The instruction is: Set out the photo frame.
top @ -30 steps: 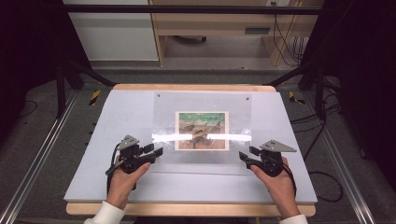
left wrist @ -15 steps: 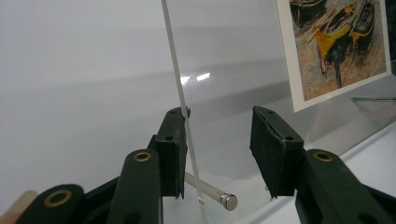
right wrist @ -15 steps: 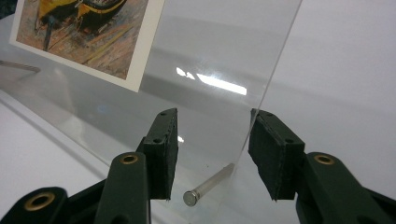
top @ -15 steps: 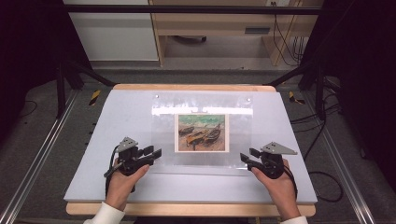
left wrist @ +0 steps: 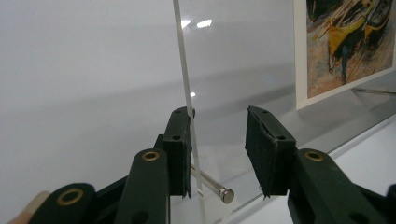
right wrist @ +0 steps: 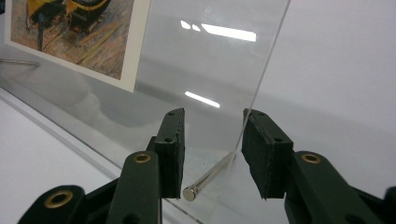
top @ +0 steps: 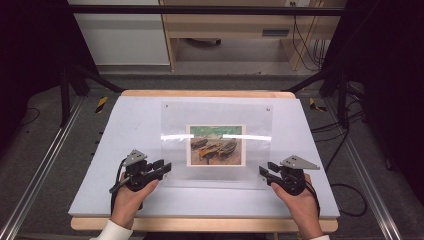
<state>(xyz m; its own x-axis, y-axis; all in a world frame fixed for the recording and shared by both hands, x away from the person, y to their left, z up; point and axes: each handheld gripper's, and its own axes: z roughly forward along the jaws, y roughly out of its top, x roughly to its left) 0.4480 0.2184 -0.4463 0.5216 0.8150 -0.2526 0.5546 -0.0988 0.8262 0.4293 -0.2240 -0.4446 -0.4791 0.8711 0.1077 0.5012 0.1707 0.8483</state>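
Between both hand-held grippers (jaws parted): acrylic frame.

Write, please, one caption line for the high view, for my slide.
Two hand-held tools, left and right, flank a clear acrylic sheet bearing a boat painting print on a white table.

Bright overhead light; glare streaks on acrylic sheet; dark surrounds.

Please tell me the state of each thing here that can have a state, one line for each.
Clear acrylic panel: tilted up, near edge low by the table.
Picture print: mounted in the panel, image facing the person.
Left gripper: open, panel edge against one jaw.
Right gripper: open, around a metal pin.
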